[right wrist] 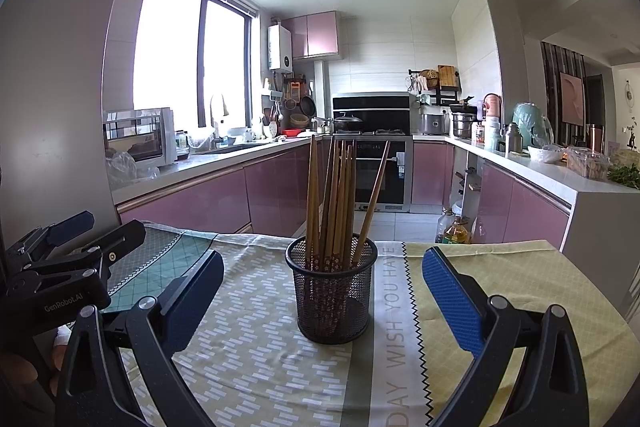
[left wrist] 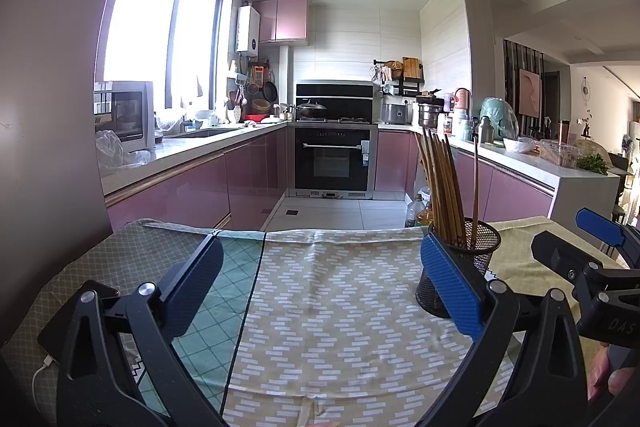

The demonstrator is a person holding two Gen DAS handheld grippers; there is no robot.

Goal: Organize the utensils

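Hovering low over the patterned tablecloth (right wrist: pixel 256 347), the right gripper (right wrist: pixel 324 287) was spread wide and held nothing, with bare cloth on both sides of it and the table's far edge just beyond. A black mesh holder (right wrist: pixel 332 295) stood upright straight ahead between its fingers, touching neither, with the wooden chopsticks (right wrist: pixel 340 195) standing in it. The left gripper (left wrist: pixel 320 279) was also wide open and empty, the holder just beyond its right finger (left wrist: pixel 450 287).
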